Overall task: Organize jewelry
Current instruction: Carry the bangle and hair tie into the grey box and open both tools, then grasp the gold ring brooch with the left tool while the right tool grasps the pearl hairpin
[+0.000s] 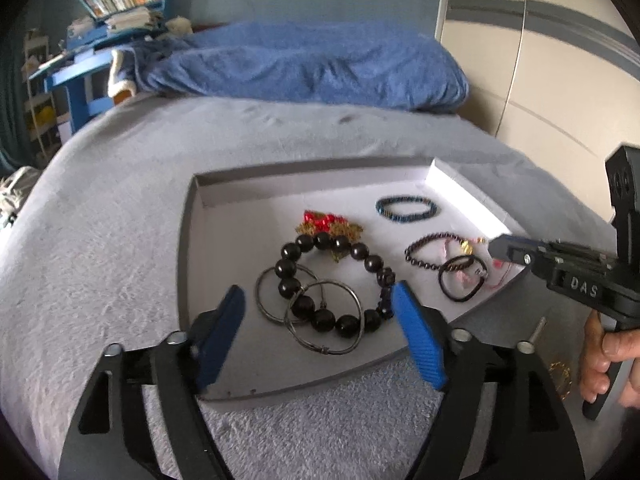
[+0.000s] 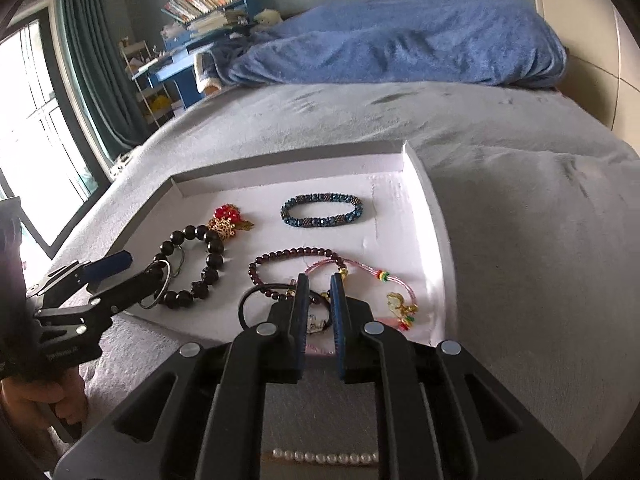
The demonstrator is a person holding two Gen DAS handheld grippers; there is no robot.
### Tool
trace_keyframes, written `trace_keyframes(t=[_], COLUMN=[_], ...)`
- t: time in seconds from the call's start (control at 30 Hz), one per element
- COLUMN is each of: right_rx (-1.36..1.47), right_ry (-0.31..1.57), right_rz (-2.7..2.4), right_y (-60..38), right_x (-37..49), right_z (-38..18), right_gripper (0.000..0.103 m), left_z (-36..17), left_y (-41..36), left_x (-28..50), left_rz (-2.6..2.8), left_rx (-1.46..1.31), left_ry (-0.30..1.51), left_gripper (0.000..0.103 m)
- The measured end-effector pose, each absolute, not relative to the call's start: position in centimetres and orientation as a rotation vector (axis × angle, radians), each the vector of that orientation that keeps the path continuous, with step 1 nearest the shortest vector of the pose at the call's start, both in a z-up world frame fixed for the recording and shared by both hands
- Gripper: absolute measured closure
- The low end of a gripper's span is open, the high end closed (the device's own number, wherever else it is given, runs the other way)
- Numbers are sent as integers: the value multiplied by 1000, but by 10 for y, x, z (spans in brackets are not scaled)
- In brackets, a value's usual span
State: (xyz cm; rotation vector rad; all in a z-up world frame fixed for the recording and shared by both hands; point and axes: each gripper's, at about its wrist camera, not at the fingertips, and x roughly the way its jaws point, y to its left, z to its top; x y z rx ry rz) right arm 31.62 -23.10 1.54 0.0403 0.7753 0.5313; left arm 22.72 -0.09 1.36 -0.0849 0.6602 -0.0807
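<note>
On the bed, the left gripper [image 1: 318,300] has its jaws wide apart above the black bead bracelet [image 1: 332,280] in the tray [image 1: 192,240], while the right gripper [image 2: 319,284] has its jaws narrowly parted, gripping nothing, over the hair tie [image 2: 248,308].

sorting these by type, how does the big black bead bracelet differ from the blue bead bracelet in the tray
The black bead bracelet has large, round, glossy beads; the blue bead bracelet has small faceted ones packed into a flat band. The black one overlaps two metal rings and a red-gold ornament; the blue one lies alone. Both are closed loops lying flat in the tray.
</note>
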Motion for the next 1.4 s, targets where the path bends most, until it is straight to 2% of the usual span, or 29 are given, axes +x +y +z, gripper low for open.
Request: trace_keyframes(t=[0.07, 0.2, 0.33, 0.4, 0.47, 0.5, 0.6, 0.87, 1.4], right_rx=[53, 61, 69, 69, 65, 61, 55, 31, 134], right_ry=[749, 705, 661, 654, 644, 642, 657, 754, 817], right_rz=[524, 515, 510, 506, 498, 490, 471, 380, 394], right_y=[-239, -253, -267, -273, -278, -282, -295, -333, -346], right_x=[307, 288, 273, 269, 263, 259, 251, 237, 241], right_z=[17, 21, 29, 31, 33, 32, 27, 8, -12], right_gripper=[77, 76, 70, 67, 58, 57, 55, 48, 46], left_z=[16, 18, 19, 19, 18, 18, 17, 11, 7], left_y=[1, 7, 4, 1, -2, -4, -11, -31, -131], left_x=[221, 208, 198, 193, 186, 183, 174, 158, 157], left_rz=[-79, -75, -80, -71, -69, -69, -74, -165, -485], left_rx=[-105, -154, -150, -141, -140, -136, -120, -139, 45], left_ry=[639, 606, 584, 582, 587, 585, 591, 665, 741], left_gripper=[22, 16, 16, 15, 13, 12, 9, 9, 9])
